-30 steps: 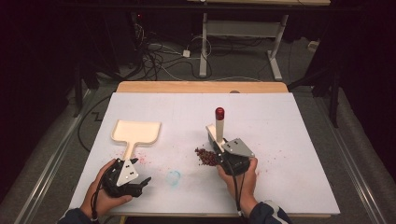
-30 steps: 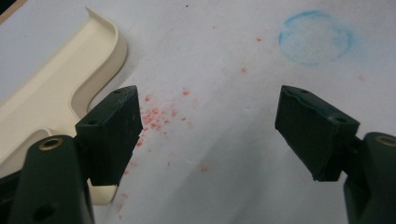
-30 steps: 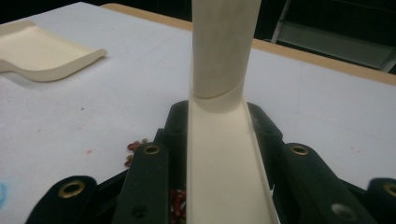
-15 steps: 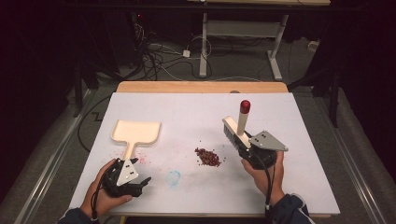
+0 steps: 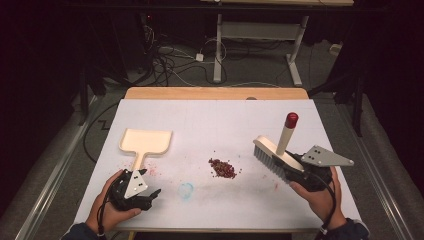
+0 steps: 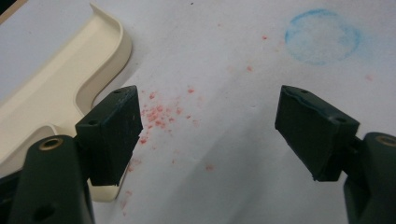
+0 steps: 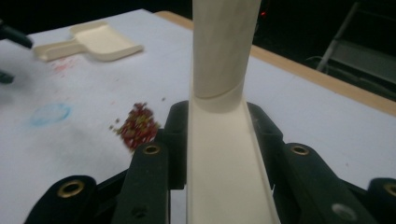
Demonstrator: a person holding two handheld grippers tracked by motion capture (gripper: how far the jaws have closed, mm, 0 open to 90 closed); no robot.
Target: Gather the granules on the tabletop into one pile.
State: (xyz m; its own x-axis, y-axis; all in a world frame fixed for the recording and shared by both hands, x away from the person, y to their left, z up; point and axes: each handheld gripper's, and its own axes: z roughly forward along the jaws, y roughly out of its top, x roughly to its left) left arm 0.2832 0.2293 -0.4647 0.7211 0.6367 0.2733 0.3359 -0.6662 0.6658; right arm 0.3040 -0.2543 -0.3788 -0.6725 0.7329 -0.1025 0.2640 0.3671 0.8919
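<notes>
The brush, cream-coloured with a red-tipped handle, was clamped in the right hand-held gripper at the right side of the table. Its grey bristles pointed down and to the left in the high view, and the handle rose upward and away from the person. In the right gripper view the brush ran up the middle of the frame, with the right hand-held gripper pressing its black jaws against both sides of the brush body.

A small pile of reddish-brown crumbs lay on the white table surface, well to the left of the bristles and apart from them. The same crumbs appeared just left of the jaws in the right gripper view.

The cream dustpan lay flat on the left part of the table, its handle pointing toward the person. The left hand-held gripper rested near the end of that handle. In the left gripper view the left hand-held gripper stood released, jaws wide apart with nothing between them, and the dustpan sat just beside the left-hand jaw. Faint pink specks and a blue ring mark stained the table there.
</notes>
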